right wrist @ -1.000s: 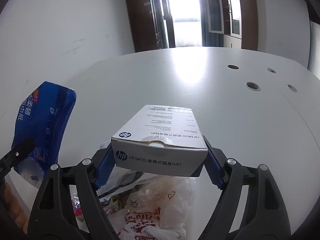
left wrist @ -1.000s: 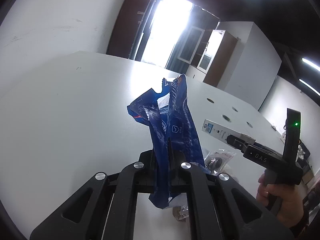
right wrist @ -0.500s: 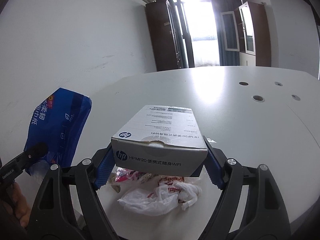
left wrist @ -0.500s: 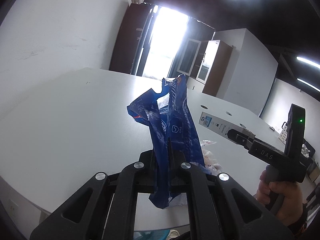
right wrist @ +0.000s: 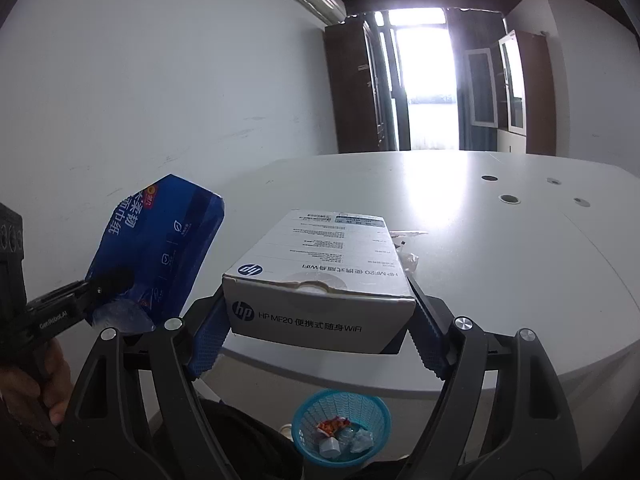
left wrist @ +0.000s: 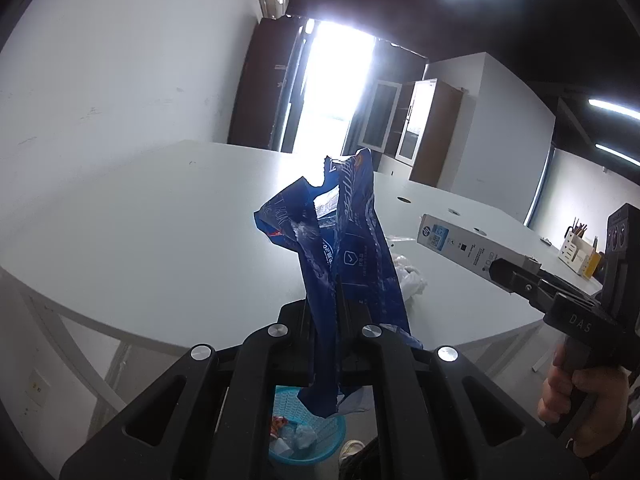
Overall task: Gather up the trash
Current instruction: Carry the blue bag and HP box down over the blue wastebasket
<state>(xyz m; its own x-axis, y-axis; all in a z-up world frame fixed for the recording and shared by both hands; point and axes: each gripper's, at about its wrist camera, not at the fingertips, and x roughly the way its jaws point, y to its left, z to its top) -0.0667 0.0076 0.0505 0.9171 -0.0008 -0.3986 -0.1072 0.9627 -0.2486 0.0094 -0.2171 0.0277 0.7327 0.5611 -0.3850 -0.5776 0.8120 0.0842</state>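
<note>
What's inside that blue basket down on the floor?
The blue basket already holds some rubbish: a red and white wrapper, clear crumpled plastic and a small white piece. Anything beneath them is covered, and the gripper frames hide the basket's near side.

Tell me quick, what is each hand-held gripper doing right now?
Left hand-held gripper: shut on the blue wrapper.
Right hand-held gripper: closed on the white box, held by its two sides.
</note>
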